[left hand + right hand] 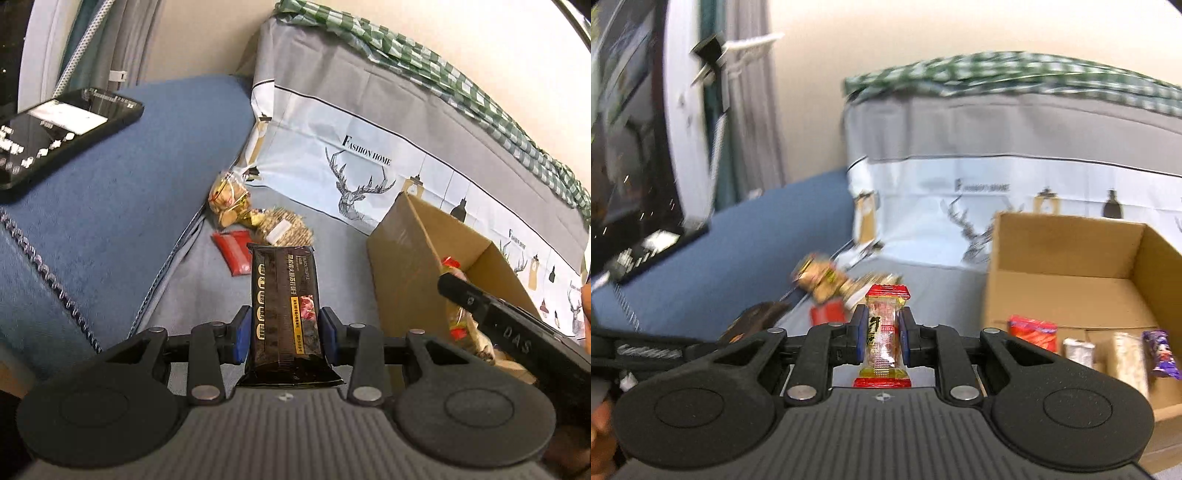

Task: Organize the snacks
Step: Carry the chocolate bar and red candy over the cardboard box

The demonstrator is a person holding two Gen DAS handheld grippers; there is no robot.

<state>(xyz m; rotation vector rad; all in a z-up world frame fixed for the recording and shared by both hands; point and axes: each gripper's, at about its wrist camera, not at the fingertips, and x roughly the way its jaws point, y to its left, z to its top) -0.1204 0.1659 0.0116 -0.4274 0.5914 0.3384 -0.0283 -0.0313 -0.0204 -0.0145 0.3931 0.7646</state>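
Box [1067, 291] sits at 3 o'clock, open, snacks already inside. Carry both packets over its rim before you let go.

Left tongs [284, 332] clenched on the black packet [282, 295], held upright; swing it toward 3 o'clock.

Right tongs [882, 341] clenched on the red candy [884, 332]; lower it in among the others.

Loose snacks [255, 218] at 12 o'clock remain.

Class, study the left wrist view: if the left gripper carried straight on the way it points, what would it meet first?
Probably the red packet and the loose snacks beyond the dark packet that the left gripper holds; depth is uncertain.
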